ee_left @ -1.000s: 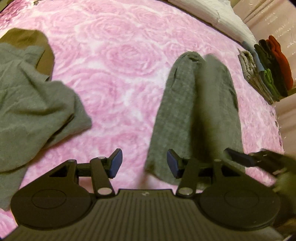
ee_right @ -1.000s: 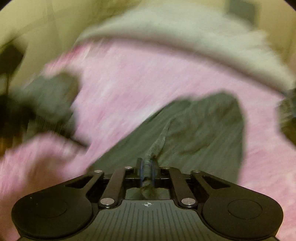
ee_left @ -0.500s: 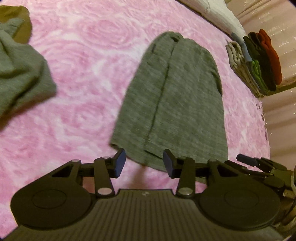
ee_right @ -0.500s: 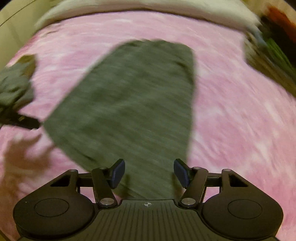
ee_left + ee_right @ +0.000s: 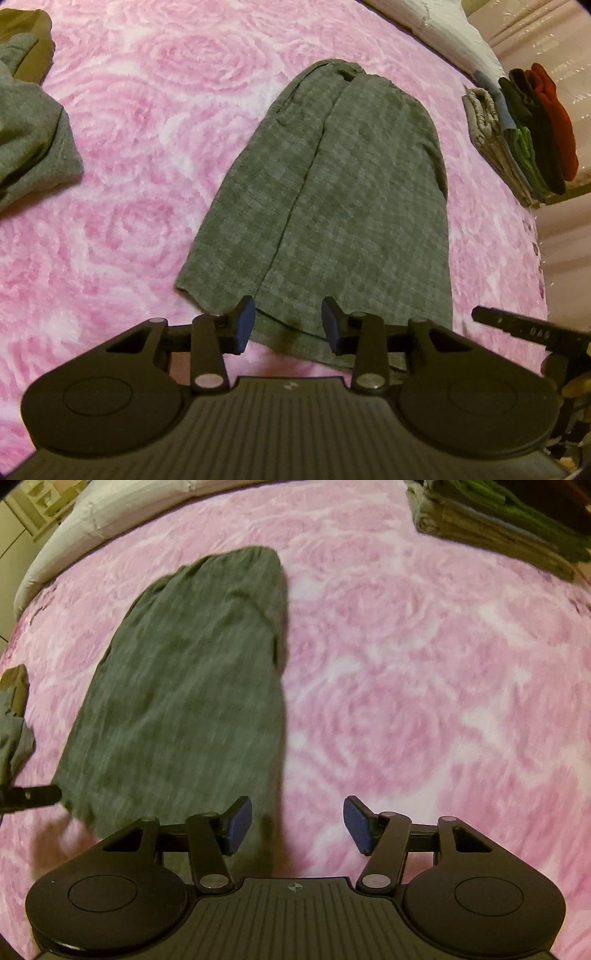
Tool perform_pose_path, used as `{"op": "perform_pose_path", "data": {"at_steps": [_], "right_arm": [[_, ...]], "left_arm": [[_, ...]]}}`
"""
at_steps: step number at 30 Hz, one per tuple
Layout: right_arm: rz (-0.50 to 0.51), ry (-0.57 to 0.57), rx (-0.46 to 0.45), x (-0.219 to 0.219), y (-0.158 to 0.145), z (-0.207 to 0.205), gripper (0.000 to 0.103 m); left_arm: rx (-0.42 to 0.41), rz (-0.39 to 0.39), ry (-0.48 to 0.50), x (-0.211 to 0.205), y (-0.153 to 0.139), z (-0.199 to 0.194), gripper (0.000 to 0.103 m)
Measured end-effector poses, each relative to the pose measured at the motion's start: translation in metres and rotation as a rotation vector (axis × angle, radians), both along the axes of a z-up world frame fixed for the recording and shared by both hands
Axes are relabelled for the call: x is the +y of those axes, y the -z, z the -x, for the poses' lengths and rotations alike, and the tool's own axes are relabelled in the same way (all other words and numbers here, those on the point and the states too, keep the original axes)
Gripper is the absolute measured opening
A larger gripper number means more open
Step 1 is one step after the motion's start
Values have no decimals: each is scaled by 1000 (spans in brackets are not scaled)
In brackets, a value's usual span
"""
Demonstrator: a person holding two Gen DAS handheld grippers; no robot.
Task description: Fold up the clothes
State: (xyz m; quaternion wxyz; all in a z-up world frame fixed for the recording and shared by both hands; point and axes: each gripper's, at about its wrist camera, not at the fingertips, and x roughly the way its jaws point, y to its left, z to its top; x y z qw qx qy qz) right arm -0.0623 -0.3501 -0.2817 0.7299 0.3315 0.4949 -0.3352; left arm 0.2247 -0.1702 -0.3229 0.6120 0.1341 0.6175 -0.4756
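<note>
The grey garment (image 5: 325, 206) lies flat on the pink blanket (image 5: 147, 110) as a long strip, with one side laid over the other, so a line runs along its length. I judge that the lengthwise fold is done and the cross folds are left, because the strip is too long for the stack (image 5: 521, 136) of folded clothes that stands at the far right edge of the bed. The left gripper (image 5: 288, 325) hangs over the near hem of the garment with its fingers spread apart and nothing between them; the cloth shows in the gap, but it is not pinched. The right gripper (image 5: 297, 823) is also spread wide and holds nothing; its left finger is over the right edge of the garment (image 5: 184, 686) and its right finger is over bare blanket. This view is blurred, so I cannot tell if a finger touches the cloth. More unfolded clothes (image 5: 29, 129) lie in a heap at the left, well apart from the garment, so more pieces probably wait. The next step is probably to take the near hem at both corners and bring it toward the far end.
</note>
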Motion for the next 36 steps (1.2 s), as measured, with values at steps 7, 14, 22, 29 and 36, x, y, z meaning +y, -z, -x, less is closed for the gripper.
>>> {"op": "perform_pose_path", "data": {"at_steps": [7,14,22,29,36], "right_arm": [[-19,-69,6,9,4,-12,59],[-162,233,-86,28,18,28,59],[-256,591,-310,43,33,64,4],[-81,597,-351,55,-10,47,0],[-235,812,-360,73,15,69,63]], "left_arm": [[-32,-30,13,-11,3,1,33],[11,-53,135,-24,26,-5,26],[104,-5,273,-36,34,-16,2],[145,114,306,-35,5,-37,1],[137,96,331,-34,7,-49,1]]}}
